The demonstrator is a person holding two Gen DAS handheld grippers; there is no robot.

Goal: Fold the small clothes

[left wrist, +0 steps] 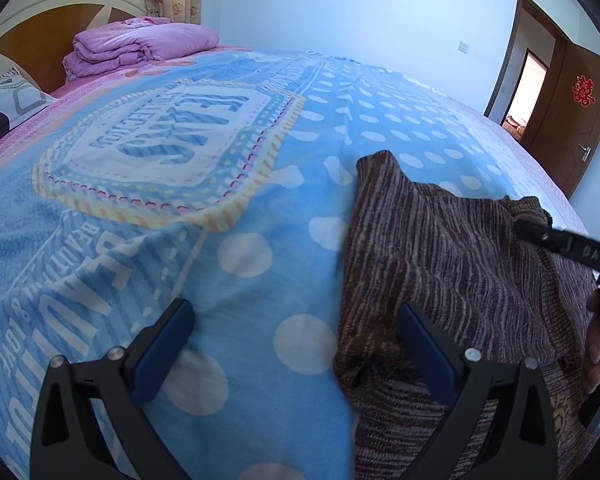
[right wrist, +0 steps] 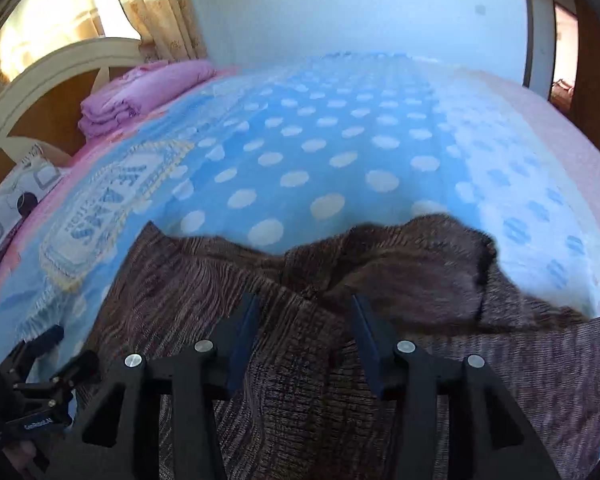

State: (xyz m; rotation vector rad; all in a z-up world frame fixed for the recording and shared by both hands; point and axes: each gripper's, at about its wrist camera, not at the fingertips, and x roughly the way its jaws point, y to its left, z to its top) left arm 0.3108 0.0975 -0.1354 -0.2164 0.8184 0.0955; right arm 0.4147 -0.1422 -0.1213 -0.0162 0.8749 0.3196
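A brown striped knit garment (left wrist: 452, 264) lies on the blue polka-dot blanket (left wrist: 260, 216). My left gripper (left wrist: 296, 320) is open, low over the garment's left edge, one finger over blanket and the other over the knit. In the right wrist view the garment (right wrist: 300, 304) fills the foreground, with a rumpled fold (right wrist: 420, 256) at its far right. My right gripper (right wrist: 305, 312) is open and empty just above the knit. The right gripper's finger (left wrist: 560, 244) shows at the right of the left wrist view, and the left gripper (right wrist: 56, 356) at lower left of the right wrist view.
A folded pink quilt (left wrist: 140, 46) and a patterned pillow (left wrist: 8, 104) lie by the wooden headboard (left wrist: 40, 20) at the far left. An open brown door (left wrist: 560, 120) stands at the right. Curtains (right wrist: 160, 8) hang behind the headboard.
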